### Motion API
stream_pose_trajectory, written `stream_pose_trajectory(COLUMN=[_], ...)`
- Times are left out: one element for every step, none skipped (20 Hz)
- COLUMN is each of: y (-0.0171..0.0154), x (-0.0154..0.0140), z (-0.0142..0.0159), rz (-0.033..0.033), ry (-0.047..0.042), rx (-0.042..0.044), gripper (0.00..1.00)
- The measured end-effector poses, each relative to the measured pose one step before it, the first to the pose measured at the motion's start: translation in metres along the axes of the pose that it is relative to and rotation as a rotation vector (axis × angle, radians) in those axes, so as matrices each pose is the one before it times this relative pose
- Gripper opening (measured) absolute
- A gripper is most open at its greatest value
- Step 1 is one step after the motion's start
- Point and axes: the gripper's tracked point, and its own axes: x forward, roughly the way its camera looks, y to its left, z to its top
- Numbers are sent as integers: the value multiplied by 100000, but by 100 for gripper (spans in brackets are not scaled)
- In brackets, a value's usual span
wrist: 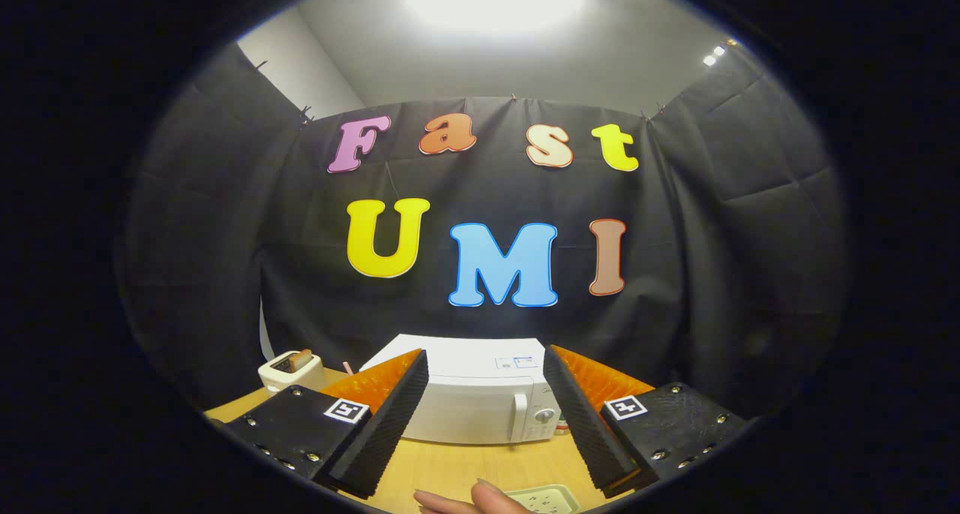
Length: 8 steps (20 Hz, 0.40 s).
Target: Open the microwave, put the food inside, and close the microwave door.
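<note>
A white microwave [472,401] stands on the wooden table [457,469] beyond my fingers, its door shut, with a vertical handle [519,418] and a knob panel on its right side. My gripper [487,364] is open and held well back from it, with nothing between the black ribbed fingers [390,424]. Close below the fingers lies a pale green tray [551,497]. A hand [469,500] rests on the table just beside that tray. What the tray carries I cannot make out.
A cream toaster [291,370] with a slice of bread in it stands left of the microwave, near the cloth wall. Bare table lies between the fingers and the microwave front.
</note>
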Motion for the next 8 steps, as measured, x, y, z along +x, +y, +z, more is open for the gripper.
stream_pose_trajectory(y=[439, 289, 234, 222, 112, -142, -181, 42], x=[43, -15, 42, -142, 52, 18, -32, 29], z=[43, -17, -155, 87, 116, 63, -22, 35], rz=[774, 941, 1091, 1205, 678, -254, -385, -108], ry=[-311, -67, 218, -217, -567, -275, -303, -251], rx=[-298, 313, 562, 605, 121, -360, -343, -239], gripper=[99, 99, 99, 99, 99, 99, 99, 99])
